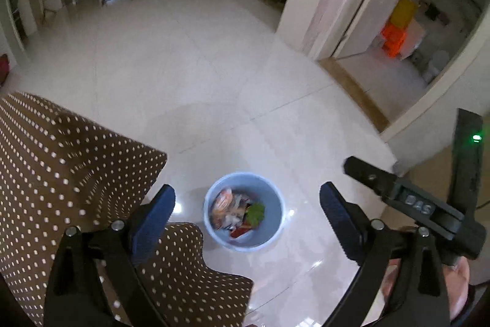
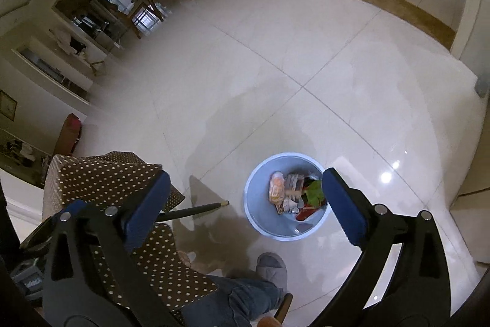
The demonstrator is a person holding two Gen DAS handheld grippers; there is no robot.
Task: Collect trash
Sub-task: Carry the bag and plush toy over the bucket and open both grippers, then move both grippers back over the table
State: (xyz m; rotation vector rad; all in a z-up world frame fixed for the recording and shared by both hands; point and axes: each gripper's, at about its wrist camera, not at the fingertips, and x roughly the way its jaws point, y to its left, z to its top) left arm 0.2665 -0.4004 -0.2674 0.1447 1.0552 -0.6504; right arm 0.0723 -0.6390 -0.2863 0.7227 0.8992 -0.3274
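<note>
A light blue bin (image 1: 269, 230) stands on the white tiled floor and holds several wrappers, among them an orange packet (image 1: 222, 201) and a green piece (image 1: 255, 212). My left gripper (image 1: 246, 212) hangs above it, open and empty. The right gripper's body (image 1: 413, 204) shows at the right of the left wrist view. In the right wrist view the bin (image 2: 260, 222) lies between the blue pads, with the orange packet (image 2: 275, 187) and green piece (image 2: 315, 193) inside. My right gripper (image 2: 245, 201) is open and empty above it.
A table with a brown polka-dot cloth (image 1: 61, 173) is at the left, also in the right wrist view (image 2: 107, 173). A dark table leg (image 2: 196, 209) reaches the floor. The person's leg and grey slipper (image 2: 272, 268) are below the bin. A doorway (image 1: 398, 51) opens at right.
</note>
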